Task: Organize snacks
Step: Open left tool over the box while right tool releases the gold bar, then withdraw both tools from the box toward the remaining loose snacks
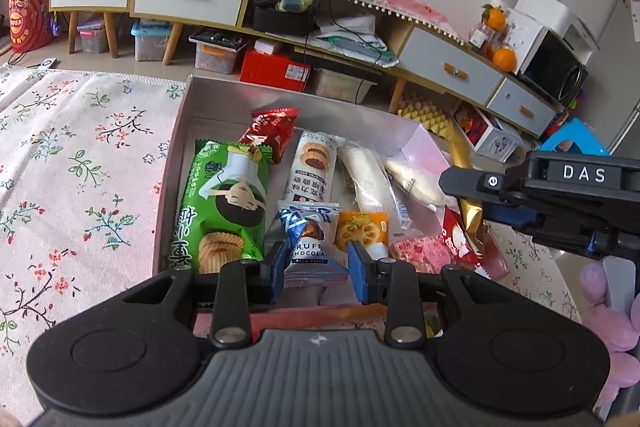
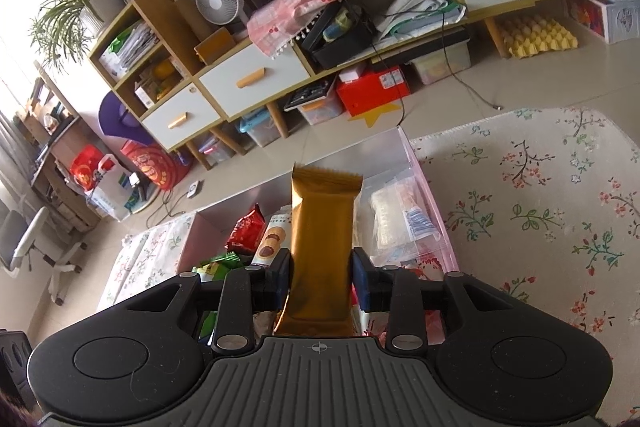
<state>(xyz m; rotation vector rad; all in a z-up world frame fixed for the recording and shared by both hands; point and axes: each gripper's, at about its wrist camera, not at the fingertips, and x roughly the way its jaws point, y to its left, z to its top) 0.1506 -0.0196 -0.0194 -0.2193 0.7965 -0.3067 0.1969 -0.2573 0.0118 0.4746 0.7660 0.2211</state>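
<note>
A pink box point(image 1: 176, 147) on the floral tablecloth holds several snacks: a green biscuit pack point(image 1: 220, 207), a red pack point(image 1: 272, 131), a white cookie pack point(image 1: 312, 167) and clear-wrapped rolls point(image 1: 368, 179). My left gripper point(image 1: 316, 267) is shut on a blue-and-white truffle chocolate pack point(image 1: 310, 243) at the box's near end. My right gripper point(image 2: 322, 279) is shut on a gold snack pack point(image 2: 324, 239) and holds it above the box point(image 2: 424, 195). The right gripper also shows in the left wrist view point(image 1: 452, 183), with the gold pack point(image 1: 468, 199) hanging over the box's right side.
The floral tablecloth point(image 1: 80, 167) spreads left of the box and to its right point(image 2: 540, 207). An orange pack point(image 1: 360, 231) and pink and red packs point(image 1: 440, 247) lie by my left fingers. Cabinets and storage bins point(image 1: 152, 39) stand beyond the table.
</note>
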